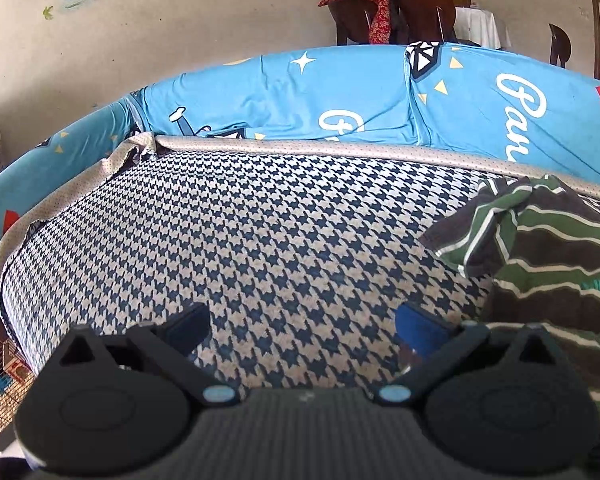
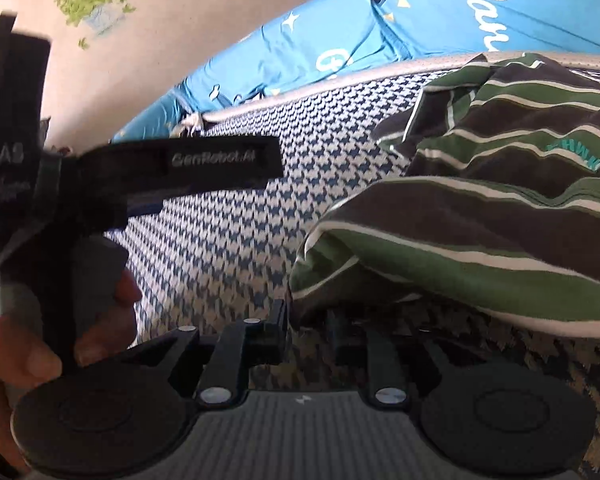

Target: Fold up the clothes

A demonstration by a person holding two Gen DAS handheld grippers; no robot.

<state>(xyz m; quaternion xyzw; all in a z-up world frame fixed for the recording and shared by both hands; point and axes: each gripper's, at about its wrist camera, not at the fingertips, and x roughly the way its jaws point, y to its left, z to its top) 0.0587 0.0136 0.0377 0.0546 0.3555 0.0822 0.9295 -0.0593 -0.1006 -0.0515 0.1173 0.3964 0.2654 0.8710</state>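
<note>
On the checked sofa seat (image 1: 260, 232), toward its right end and close under the blue back cushion (image 1: 300, 92), lies the striped shirt (image 1: 552, 248), green and dark brown with thin white lines, crumpled in a loose heap with one sleeve or corner flopped out toward the seat's middle. It looks like a light, soft knit: it should drape and sag wherever it is lifted, and a single pinch would probably drag the rest along in a bunch. It is not fragile, and the cloth ought to give enough grip for rubber pads. The sensible places to take hold seem to be a hem or a shoulder seam, two points well apart, so that the shirt can be shaken flat before any fold.

The left tongs (image 1: 302, 322) are spread wide and hold nothing; they hover over the bare seat, with the shirt off to their right, its nearest edge just beside the right-hand finger. In the right wrist view the same left tongs (image 2: 220, 160) point across the seat, apart from the shirt (image 2: 480, 184), gripped by a hand (image 2: 40, 344).

The right tongs (image 2: 308, 320) sit low at the near rolled hem of the shirt. The fingers stand fairly close together, in shadow under the cloth, and I cannot tell whether they are pinching the hem.
</note>
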